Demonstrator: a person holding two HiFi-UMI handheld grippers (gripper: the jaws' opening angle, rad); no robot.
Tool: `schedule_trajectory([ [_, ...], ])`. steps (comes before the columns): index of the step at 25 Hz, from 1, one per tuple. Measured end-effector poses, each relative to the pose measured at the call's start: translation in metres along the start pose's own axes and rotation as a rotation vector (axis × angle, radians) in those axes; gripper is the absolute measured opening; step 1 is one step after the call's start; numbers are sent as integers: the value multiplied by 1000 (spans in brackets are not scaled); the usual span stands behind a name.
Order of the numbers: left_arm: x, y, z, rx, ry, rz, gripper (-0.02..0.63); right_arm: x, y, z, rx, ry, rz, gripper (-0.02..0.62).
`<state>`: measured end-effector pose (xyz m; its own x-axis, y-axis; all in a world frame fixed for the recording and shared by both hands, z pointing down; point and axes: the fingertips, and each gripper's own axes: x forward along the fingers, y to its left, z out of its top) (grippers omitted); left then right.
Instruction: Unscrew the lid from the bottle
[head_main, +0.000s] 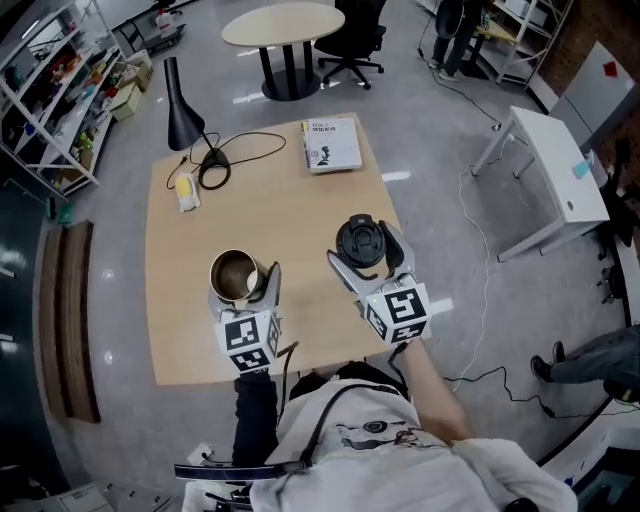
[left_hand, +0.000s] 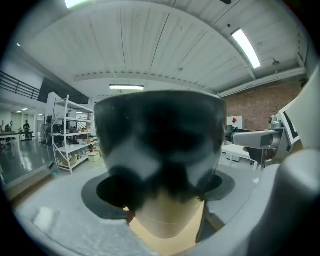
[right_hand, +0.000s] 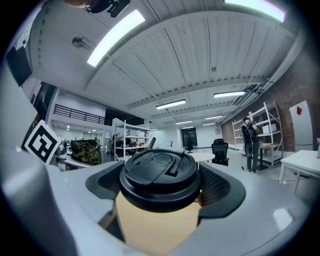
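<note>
In the head view a metal bottle (head_main: 235, 276) with an open mouth stands at the near left of the wooden table (head_main: 300, 210). My left gripper (head_main: 243, 289) is shut on its body. In the left gripper view the bottle (left_hand: 160, 145) fills the space between the jaws as a dark blur. The black lid (head_main: 360, 242) is off the bottle and well to its right. My right gripper (head_main: 366, 254) is shut on the lid. From the right gripper view, the lid (right_hand: 159, 175) sits gripped at its rim between both jaws, top face up.
A black desk lamp (head_main: 182, 105) with its cable (head_main: 245, 148) and a small yellow-white object (head_main: 186, 192) lie at the table's far left. A booklet (head_main: 331, 143) lies at the far middle. Beyond are a round table (head_main: 283, 24), an office chair (head_main: 355, 40), shelves (head_main: 50, 90) and a white table (head_main: 555, 165).
</note>
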<state>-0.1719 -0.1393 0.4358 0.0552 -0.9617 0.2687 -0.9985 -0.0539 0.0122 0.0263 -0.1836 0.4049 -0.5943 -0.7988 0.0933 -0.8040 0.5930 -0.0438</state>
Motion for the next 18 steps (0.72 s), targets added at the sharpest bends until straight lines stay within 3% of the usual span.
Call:
schedule_trajectory([
  [7,0,-3,9,14,-17,-40,417,7,3,14,-28,-20,-44,466],
  [18,-5,5,17,18,-17,-39,417,10,10,17,-23,-20,-33,466],
])
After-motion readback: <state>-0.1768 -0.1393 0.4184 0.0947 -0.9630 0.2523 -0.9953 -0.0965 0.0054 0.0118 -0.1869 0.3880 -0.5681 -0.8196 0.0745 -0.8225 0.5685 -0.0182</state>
